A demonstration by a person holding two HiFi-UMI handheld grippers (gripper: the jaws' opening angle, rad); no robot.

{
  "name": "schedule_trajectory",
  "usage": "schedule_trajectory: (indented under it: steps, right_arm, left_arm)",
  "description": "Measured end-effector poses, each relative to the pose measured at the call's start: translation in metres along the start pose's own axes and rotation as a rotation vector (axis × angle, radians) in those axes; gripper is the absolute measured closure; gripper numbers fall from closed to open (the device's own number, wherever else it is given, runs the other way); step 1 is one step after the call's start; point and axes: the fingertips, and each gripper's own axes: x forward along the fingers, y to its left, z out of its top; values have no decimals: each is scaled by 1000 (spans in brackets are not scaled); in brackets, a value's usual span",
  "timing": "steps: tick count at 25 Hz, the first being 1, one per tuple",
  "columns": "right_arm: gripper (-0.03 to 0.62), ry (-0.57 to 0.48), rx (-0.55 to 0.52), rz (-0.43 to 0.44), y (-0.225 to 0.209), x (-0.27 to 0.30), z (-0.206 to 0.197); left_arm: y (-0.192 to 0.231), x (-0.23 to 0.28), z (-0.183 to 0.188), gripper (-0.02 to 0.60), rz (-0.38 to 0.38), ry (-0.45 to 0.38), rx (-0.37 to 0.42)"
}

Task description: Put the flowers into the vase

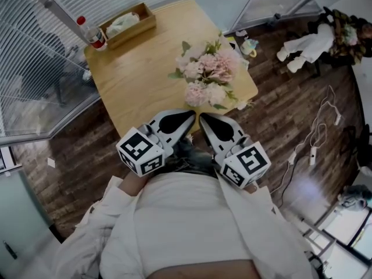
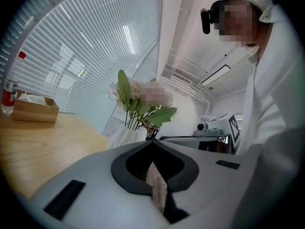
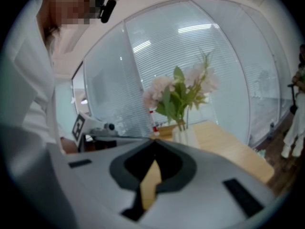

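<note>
Flowers standing in the vase at 12 o'clock; both grippers hovering closed and empty.

The flowers (image 1: 208, 74) are sitting upright in the white vase (image 2: 123, 137) on the counter (image 1: 139, 68), stems running vertically; the left gripper (image 1: 190, 115) and right gripper (image 1: 201, 116) are hovering side by side at the counter's 6 o'clock corner, fingers pressed together on nothing; the bouquet is lying just ahead, between 12 and 1 o'clock, the right gripper sitting marginally nearer; the task is looking done, by my judgement.
</note>
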Motion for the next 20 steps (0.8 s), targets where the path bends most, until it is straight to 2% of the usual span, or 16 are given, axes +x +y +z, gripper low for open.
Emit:
schedule_trajectory:
  steps: [20]
  right_arm:
    - [582,6,-23,-40,1,-5,-4]
  left_arm:
    - [-6,-2,-3,572,-23,1,-19]
